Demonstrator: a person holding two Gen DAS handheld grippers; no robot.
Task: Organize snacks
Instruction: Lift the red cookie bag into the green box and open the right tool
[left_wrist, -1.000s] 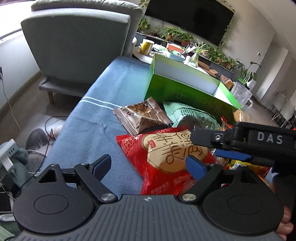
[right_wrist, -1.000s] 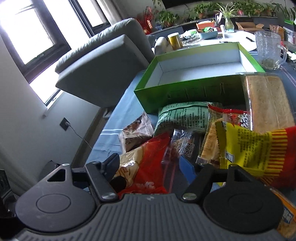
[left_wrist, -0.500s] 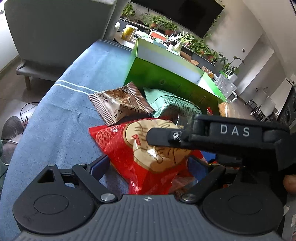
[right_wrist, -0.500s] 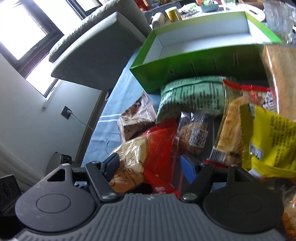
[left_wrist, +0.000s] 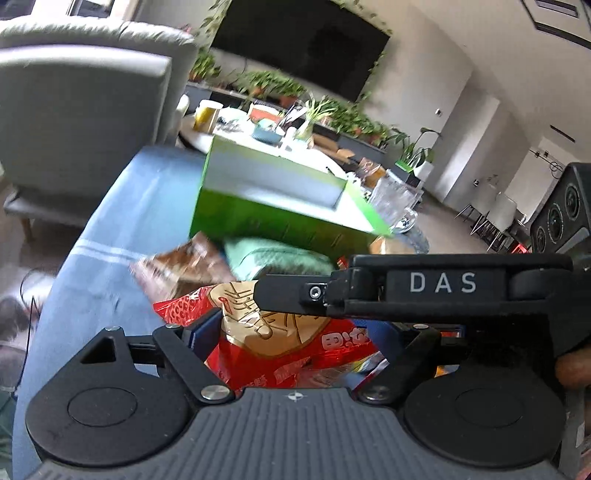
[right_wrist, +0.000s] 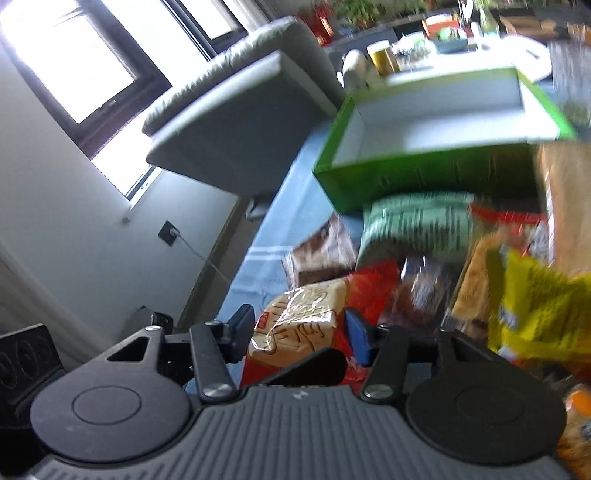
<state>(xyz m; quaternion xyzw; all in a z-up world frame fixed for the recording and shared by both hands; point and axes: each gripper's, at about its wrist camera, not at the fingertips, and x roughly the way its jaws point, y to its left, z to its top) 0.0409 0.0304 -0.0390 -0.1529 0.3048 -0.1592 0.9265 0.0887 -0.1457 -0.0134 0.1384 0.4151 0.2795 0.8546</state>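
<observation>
A red snack bag (left_wrist: 280, 347) with a tan round print lies at the near end of a snack pile on the blue-covered table (left_wrist: 122, 221). My left gripper (left_wrist: 295, 336) has its jaws around the bag's sides. My right gripper (right_wrist: 299, 332) is closed on the same red bag (right_wrist: 299, 321); its black body, marked DAS (left_wrist: 443, 284), crosses the left wrist view. Behind the pile stands an open green box (left_wrist: 273, 195) with a white inside (right_wrist: 443, 122).
Other snacks lie in the pile: a brown packet (left_wrist: 184, 266), a green bag (right_wrist: 417, 225), a yellow bag (right_wrist: 539, 314), a bread pack (right_wrist: 565, 199). A glass pitcher (left_wrist: 395, 199) stands right of the box. A grey armchair (left_wrist: 74, 110) is at the left.
Both grippers have narrowed from wide open onto the red bag. The red bag has risen toward both cameras, and the views are blurred by motion.
</observation>
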